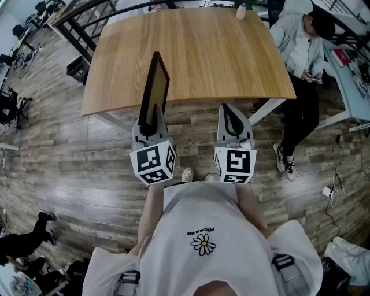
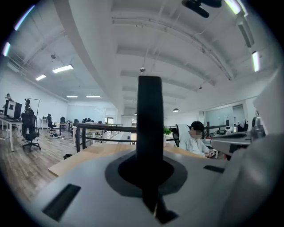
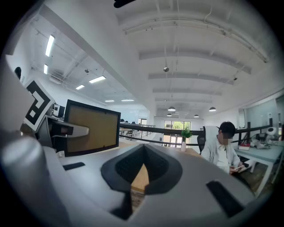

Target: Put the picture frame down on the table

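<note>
A black picture frame [image 1: 156, 87] with a brown panel stands upright on edge over the near left part of the wooden table [image 1: 208, 52]. My left gripper [image 1: 151, 117] is shut on its near end, just in front of the table's edge. In the left gripper view the picture frame [image 2: 149, 115] appears edge-on as a dark bar clamped in the left gripper [image 2: 149, 175]. My right gripper [image 1: 230, 113] hovers level beside it, shut and empty. The right gripper view shows the right gripper [image 3: 142, 170] with its jaws closed and the picture frame [image 3: 92, 127] to its left.
A person [image 1: 300, 49] sits at the table's right side, looking at a phone. A small white vase [image 1: 241, 11] with a plant stands at the table's far edge. A black railing [image 3: 146, 129] runs behind the table. Wood flooring [image 1: 87, 167] lies under me.
</note>
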A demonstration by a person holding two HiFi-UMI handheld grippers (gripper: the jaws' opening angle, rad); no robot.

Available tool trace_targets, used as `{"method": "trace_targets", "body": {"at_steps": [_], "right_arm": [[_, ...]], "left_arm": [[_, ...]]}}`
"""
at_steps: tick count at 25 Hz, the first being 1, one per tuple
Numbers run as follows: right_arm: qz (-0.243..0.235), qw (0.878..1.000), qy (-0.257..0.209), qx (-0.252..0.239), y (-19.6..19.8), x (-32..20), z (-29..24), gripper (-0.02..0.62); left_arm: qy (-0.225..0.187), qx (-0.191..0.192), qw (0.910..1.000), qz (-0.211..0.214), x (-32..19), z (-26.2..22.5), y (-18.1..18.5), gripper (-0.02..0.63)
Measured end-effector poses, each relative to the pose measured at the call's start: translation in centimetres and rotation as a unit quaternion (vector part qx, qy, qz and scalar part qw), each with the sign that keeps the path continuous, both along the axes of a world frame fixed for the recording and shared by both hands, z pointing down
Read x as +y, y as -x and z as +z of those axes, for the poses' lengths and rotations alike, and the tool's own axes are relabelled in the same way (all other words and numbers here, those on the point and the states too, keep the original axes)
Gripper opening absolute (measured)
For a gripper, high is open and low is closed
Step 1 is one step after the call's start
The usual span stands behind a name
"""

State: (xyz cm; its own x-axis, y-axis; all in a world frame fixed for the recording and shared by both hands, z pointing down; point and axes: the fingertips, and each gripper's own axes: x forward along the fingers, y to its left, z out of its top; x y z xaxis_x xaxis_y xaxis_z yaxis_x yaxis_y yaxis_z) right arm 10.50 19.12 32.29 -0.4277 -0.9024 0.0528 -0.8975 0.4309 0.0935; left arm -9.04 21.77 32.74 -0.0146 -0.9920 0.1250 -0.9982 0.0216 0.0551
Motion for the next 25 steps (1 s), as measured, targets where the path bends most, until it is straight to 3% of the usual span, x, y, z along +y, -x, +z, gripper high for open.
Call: {"method": "trace_targets", "body": {"at_steps": [13,17,21,25], "right_arm": [[-0.010,1.000,0.007,-0.019,-3.2,0.4,0.1,0.009],[-0.026,0.999,0.017,-0.038,-4.3,1.2,1.0,0.011],[-0.043,0.998,0.035,-0.023,-4.7,1.3,2.7,0.011],[-0.081,0.996,0.014,-0.036,-4.1,1.9,2.0,0.011]], "left_arm": [[-0.013,0.000,0.9999,-0.009,0.7,-0.1,-2.5,0.023],[-0.028,0.009,0.9993,-0.024,1.6,0.0,-3.2,0.023],[-0.036,0.012,0.9988,-0.032,1.9,0.6,-4.6,0.023],[-0.037,0.009,0.9986,-0.035,1.4,0.8,-4.9,0.024]]}}
